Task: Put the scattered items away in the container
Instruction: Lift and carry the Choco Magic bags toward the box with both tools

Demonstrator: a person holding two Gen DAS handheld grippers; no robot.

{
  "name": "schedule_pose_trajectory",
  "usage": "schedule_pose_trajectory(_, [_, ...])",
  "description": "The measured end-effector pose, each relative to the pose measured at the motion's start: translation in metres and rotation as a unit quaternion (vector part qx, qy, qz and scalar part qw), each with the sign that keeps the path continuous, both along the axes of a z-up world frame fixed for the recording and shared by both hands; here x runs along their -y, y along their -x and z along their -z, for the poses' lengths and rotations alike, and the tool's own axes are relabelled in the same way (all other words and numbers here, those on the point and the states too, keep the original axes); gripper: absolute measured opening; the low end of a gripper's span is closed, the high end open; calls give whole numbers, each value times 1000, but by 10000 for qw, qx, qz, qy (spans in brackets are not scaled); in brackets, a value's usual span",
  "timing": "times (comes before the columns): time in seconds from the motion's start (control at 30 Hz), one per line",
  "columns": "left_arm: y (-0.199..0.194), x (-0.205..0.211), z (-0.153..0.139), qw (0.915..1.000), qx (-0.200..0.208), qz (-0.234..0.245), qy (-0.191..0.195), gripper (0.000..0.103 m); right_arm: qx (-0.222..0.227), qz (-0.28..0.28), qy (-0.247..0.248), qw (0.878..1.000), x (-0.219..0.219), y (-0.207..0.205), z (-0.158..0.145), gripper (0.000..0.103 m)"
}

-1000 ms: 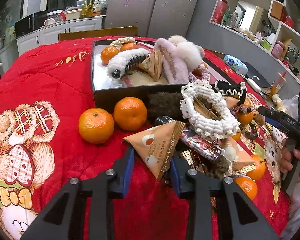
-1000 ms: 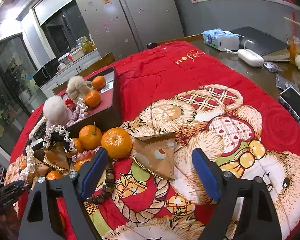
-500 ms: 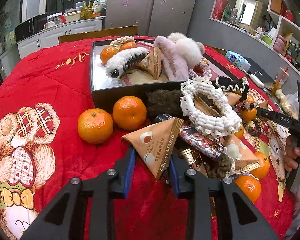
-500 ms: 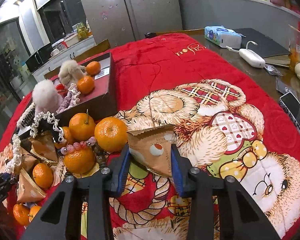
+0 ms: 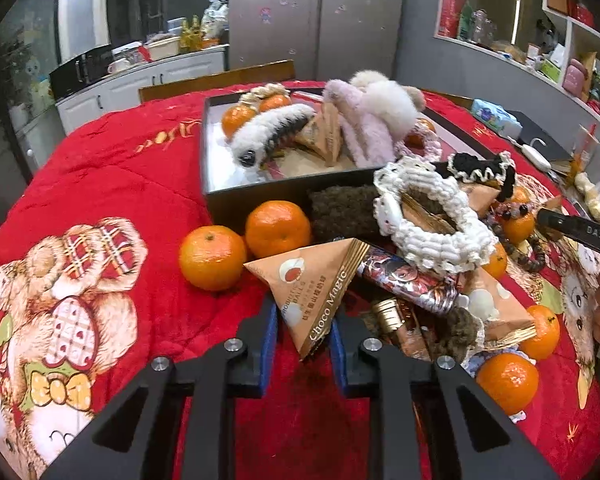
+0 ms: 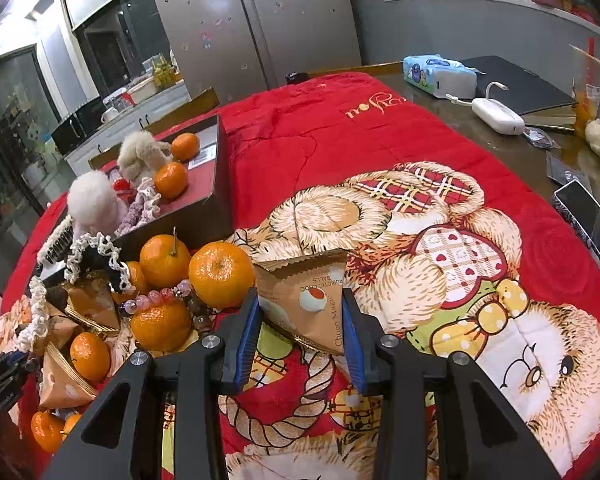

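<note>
My left gripper (image 5: 303,334) is shut on a tan triangular Choco Magic packet (image 5: 314,284), held in front of the dark box (image 5: 260,204). The box holds tangerines, fluffy hair clips and another packet. My right gripper (image 6: 300,334) is shut on a second Choco Magic packet (image 6: 312,296), lifted just right of the scattered pile. Tangerines (image 5: 212,258) (image 6: 220,274), a white lace scrunchie (image 5: 432,220), a bead bracelet (image 6: 156,300) and more packets lie beside the box (image 6: 216,196).
A red bear-print blanket (image 6: 440,240) covers the table. A tissue pack (image 6: 440,72), white charger (image 6: 498,116), notebook and phone (image 6: 592,216) lie on the bare table to the right. A wooden chair (image 5: 216,80) stands behind the box.
My right gripper closed from wide open onto the packet and lifted it. My left gripper, gripping its packet throughout, raised it slightly.
</note>
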State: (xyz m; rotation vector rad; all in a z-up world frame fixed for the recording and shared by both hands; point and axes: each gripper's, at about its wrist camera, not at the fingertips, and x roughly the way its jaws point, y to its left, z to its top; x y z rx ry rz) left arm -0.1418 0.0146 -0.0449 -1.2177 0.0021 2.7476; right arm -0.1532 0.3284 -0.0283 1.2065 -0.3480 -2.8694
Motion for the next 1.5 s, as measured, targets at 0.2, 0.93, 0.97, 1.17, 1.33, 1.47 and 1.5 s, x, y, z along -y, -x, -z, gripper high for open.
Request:
schedule_pose_trajectory(0.2, [-18, 4, -11, 9993, -264, -229, 92, 23, -348, -2, -61, 9994, 3, -12, -10, 36])
schedule_pose_trajectory(0.93, [-86, 39, -22, 9927, -73, -1197, 159, 23, -476, -226, 81, 9986, 35, -70, -14, 36])
schedule_pose_trajectory(0.97, [-88, 40, -25, 9927, -107, -1191, 152, 23, -483, -243, 89, 9985, 37, -74, -14, 36])
schedule_pose_trajectory(1.17, [-103, 39, -37, 9930, -299, -1133, 161, 23, -575, -374, 84, 9976, 48, -91, -19, 36])
schedule_pose_trajectory(1.33, [-120, 41, -43, 9926, -395, -1140, 139, 23, -639, -559, 75, 9964, 58, -105, -23, 36])
schedule_pose_trajectory(1.47, [-129, 40, -47, 9925, -472, -1118, 119, 23, -748, -696, 79, 9947, 66, -115, -29, 36])
schedule_pose_trajectory(1.5, [-131, 39, -48, 9925, -486, -1115, 128, 23, -767, -707, 78, 9945, 67, -117, -31, 36])
